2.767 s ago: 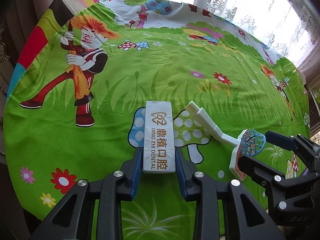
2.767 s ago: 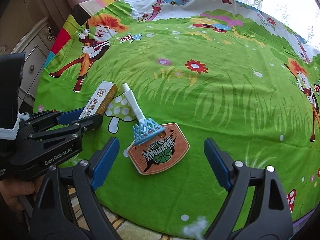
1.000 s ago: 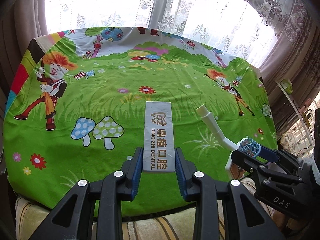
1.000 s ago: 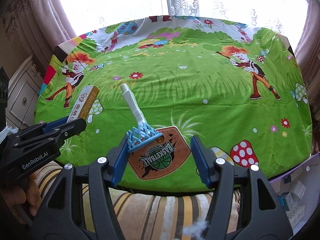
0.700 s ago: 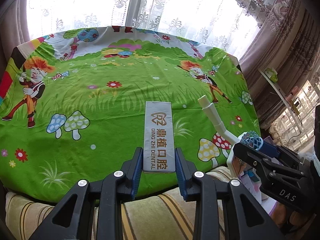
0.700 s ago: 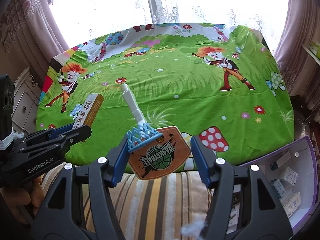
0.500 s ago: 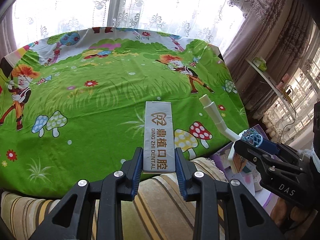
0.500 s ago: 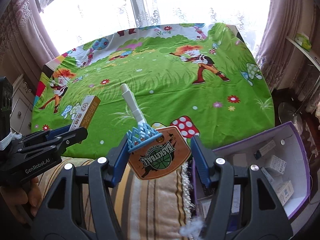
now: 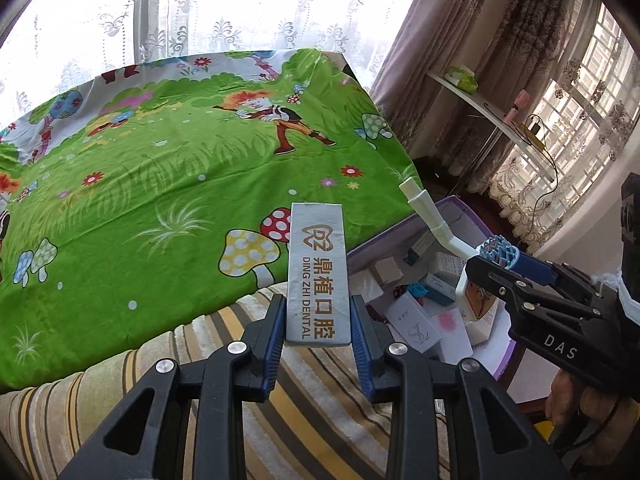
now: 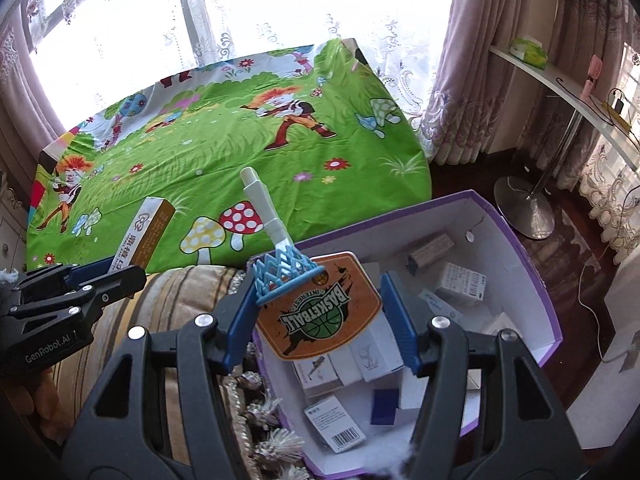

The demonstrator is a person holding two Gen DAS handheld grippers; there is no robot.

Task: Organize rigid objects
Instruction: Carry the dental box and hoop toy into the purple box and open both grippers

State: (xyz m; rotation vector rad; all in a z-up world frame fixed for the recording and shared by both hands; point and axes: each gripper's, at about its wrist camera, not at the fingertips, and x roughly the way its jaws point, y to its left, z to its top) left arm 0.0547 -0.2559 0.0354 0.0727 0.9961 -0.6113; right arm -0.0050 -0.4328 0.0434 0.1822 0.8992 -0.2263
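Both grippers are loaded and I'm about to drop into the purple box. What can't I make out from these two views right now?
- Left wrist view: the purple box is partly covered by the dental box and the right gripper; its near corner is hidden.
- Right wrist view: the box floor under the toy basketball hoop is hidden.
- Small cartons: print too small to read.
- Left gripper: pads barely visible in the right wrist view.

Box (image 9: 317, 276): "DING ZHI DENTAL"; backboard (image 10: 320, 308): "BASKETBALL INTEREST"; left gripper (image 10: 68, 312): "GenRobot.AI"; right gripper (image 9: 560, 320): "DAS"
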